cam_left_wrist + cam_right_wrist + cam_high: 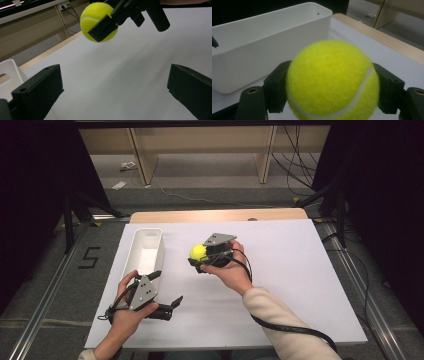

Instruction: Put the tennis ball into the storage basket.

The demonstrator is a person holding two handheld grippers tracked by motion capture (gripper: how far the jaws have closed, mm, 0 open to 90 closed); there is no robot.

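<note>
Here the right gripper (201,257) squeezes a yellow ball (198,252) between its two jaws and holds it up over the white table (280,270), close to the long white box (145,251) (the ball is not in the box). The left gripper (167,290) has its jaws spread wide with nothing between them, near the front end of the box.

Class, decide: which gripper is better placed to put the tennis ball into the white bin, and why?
The right gripper: its jaws already clamp the tennis ball beside the white bin. The left gripper is open and holds nothing.
</note>
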